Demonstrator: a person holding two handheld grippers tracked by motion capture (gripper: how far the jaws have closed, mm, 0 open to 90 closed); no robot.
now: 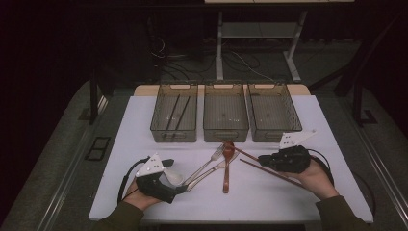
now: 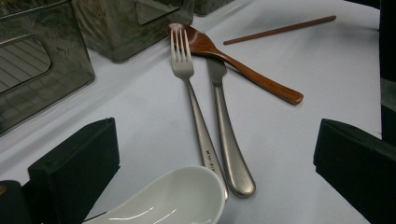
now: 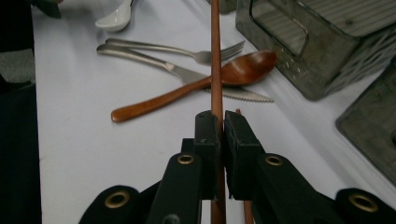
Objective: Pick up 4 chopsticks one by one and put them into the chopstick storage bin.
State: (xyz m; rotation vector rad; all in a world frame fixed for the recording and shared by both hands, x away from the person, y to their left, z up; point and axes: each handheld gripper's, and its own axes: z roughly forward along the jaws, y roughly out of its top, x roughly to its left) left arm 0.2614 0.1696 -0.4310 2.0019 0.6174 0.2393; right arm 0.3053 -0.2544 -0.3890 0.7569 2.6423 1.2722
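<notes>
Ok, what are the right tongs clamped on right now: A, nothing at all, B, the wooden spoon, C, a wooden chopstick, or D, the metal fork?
C: in the right gripper view the right tongs are closed on a wooden chopstick, while the wooden spoon and metal fork lie on the table beyond.

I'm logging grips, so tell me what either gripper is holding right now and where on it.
The right gripper is shut on a chopstick, partway along its shaft. The left gripper is open around a white spoon, holding nothing.
</notes>
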